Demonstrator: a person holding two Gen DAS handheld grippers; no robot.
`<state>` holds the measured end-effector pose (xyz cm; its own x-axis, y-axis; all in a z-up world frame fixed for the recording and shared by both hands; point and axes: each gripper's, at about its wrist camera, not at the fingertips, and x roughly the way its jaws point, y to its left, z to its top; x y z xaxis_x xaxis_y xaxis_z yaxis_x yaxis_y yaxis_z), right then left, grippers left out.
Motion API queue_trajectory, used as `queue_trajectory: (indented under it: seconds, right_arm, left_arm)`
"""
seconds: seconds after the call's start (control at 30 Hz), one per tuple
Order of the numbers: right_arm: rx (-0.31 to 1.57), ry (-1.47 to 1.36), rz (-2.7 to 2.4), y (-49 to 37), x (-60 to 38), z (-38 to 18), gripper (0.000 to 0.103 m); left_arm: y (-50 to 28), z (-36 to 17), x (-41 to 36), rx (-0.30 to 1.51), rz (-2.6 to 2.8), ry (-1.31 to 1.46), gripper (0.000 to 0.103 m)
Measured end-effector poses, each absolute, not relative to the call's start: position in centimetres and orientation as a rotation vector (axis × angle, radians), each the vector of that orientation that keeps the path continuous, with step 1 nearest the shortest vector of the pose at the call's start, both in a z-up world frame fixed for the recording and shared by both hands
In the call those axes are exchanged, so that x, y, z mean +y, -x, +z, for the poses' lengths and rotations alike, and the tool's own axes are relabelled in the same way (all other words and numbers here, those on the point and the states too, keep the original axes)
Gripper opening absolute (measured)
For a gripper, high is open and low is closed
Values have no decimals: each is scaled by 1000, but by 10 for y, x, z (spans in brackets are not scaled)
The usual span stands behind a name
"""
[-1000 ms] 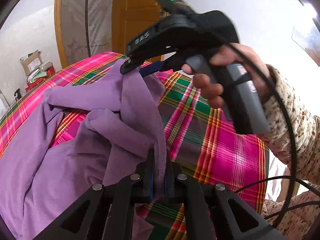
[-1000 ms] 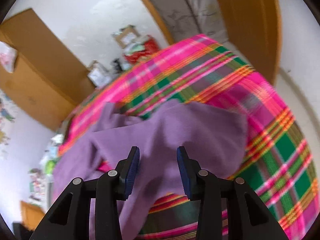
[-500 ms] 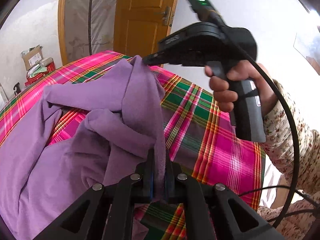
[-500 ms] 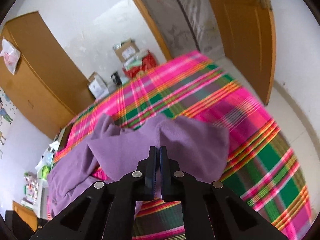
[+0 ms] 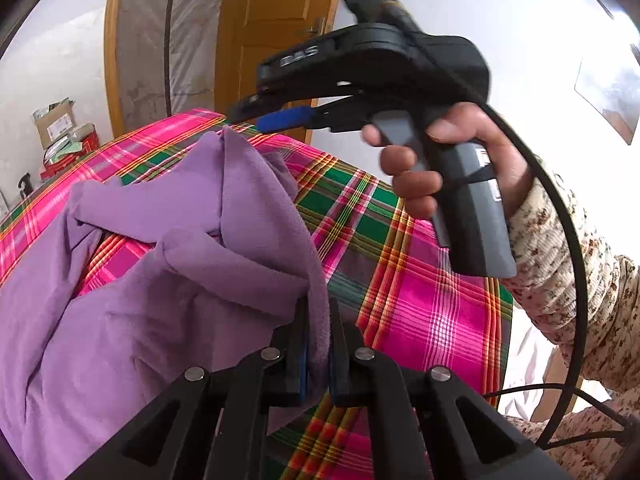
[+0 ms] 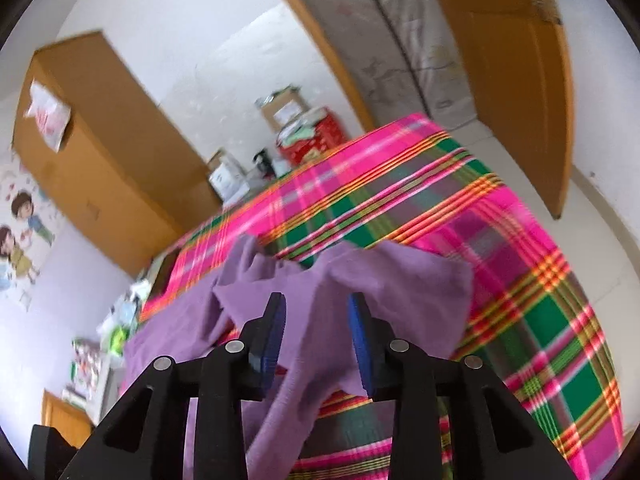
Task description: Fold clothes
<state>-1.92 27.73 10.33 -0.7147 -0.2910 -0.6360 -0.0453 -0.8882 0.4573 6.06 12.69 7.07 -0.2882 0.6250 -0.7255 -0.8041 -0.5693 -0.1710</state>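
Left wrist: right hand (image 5: 452,168) raised, gripping handle.

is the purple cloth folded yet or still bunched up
Still bunched up: the purple cloth lies in loose humps on the plaid sheet, one edge pinched in the left gripper.

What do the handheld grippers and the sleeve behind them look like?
Both are black plastic with silver screws and blue finger pads. The right gripper has a grey pistol handle, a green light on top, pale lettering and a black cable. The sleeve is cream ribbed knit with brown flecks.

We see our black right gripper (image 5: 256,114) with blue pads, a green light, a black cable, and a flowery cream sleeve (image 5: 560,260) beside it.
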Motion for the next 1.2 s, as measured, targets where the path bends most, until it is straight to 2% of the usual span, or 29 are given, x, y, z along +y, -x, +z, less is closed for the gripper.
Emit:
queue_trajectory:
  seconds: [0.2,0.27,0.3,0.4,0.87,1.2]
  right_arm:
    - [-483,-1297,-2723,43,250,90,35]
    - [-453,-1347,-2758,48,248,84,25]
    - [-437,-1366,-2775,49,249,82,9]
    - [-427,-1374,-2802,45,256,80,3]
    - [-552,-1027,-3049,-30,303,116,3]
    - [-651,-989,-3125,-77,337,102,3]
  left_arm:
    - [-63,69,127,272,1962,975,7]
    - [-62,68,126,269,1961,980,7]
    - [-61,68,125,264,1959,983,7]
    - [-60,68,122,256,1958,988,7]
    - [-64,68,133,237,1976,989,7]
    - [-68,55,145,218,1953,1047,9]
